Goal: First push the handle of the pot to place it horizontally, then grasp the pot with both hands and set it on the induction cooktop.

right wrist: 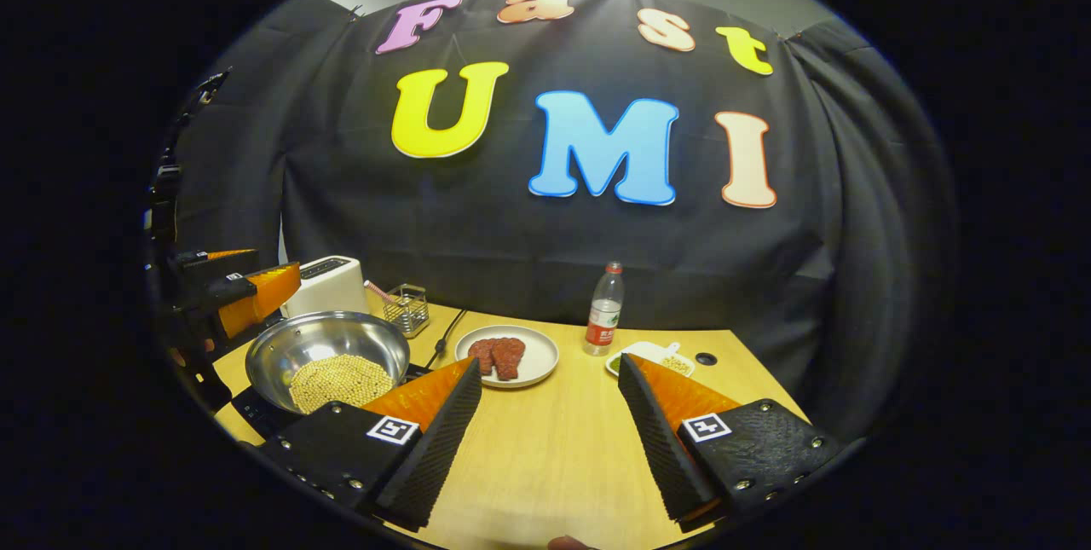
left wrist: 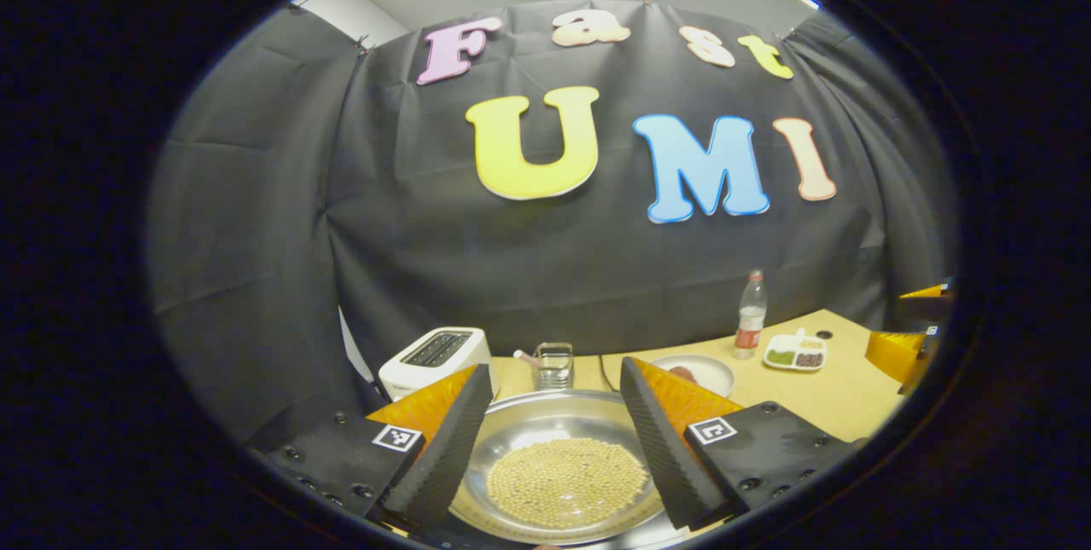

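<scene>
Left gripper view: left gripper (left wrist: 554,439) spread wide above the pot (left wrist: 558,465), one finger (left wrist: 443,456) over its left rim, the other over its right rim, neither clearly pressing on it. Pot full of pale beans (left wrist: 562,482), low in the frame, at the near edge of the table (left wrist: 818,401). Handle not visible, so long axis and pointing direction impossible to tell. Behind the pot: toaster (left wrist: 435,358) at the back left, wire holder (left wrist: 554,365), plate (left wrist: 695,373) with meat, bottle (left wrist: 750,315), small divided dish (left wrist: 795,352). Right gripper (left wrist: 903,345) at the right edge, jaw state unclear.

Right gripper view: right gripper (right wrist: 550,439) spread wide over bare table (right wrist: 562,448), holding nothing. Pot (right wrist: 328,358) near the table's left edge, resting on the dark cooktop (right wrist: 256,408). Handle again hidden. Left gripper (right wrist: 247,290) just beyond the pot's far left rim. Plate (right wrist: 511,358), bottle (right wrist: 603,311) and toaster (right wrist: 328,281) toward the back edge.
</scene>
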Available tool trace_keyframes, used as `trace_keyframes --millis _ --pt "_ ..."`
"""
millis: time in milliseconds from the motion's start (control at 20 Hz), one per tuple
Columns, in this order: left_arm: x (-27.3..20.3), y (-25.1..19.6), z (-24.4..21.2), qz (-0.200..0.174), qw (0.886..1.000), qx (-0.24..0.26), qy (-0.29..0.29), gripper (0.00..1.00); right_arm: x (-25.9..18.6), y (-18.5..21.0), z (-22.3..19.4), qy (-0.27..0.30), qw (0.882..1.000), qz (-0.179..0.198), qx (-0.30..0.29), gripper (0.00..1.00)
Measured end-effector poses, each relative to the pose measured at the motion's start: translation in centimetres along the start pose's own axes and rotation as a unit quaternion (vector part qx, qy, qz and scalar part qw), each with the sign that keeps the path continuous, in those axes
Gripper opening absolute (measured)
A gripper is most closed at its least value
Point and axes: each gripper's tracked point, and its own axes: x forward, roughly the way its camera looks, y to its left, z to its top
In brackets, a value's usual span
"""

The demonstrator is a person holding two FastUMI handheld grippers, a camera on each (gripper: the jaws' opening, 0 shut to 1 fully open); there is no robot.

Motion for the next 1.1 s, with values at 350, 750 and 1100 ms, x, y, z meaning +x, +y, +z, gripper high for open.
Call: trace_keyframes --millis 350,750,1100 --pt "-9.2 -9.0 5.7 -0.014 0.999 0.002 -0.049 0.98 -7.7 -8.9 2.3 -0.045 0.999 -0.007 0.031 0.96" --pt "-18.4 -13.3 8.4 -0.025 0.996 0.011 -0.080 0.95 -15.5 -14.5 2.6 -0.077 0.996 -0.033 0.036 0.96" --pt "-21.9 -12.2 8.6 -0.046 0.996 0.015 -0.081 0.90 -19.3 -14.9 4.4 -0.108 0.991 -0.061 0.055 0.96"
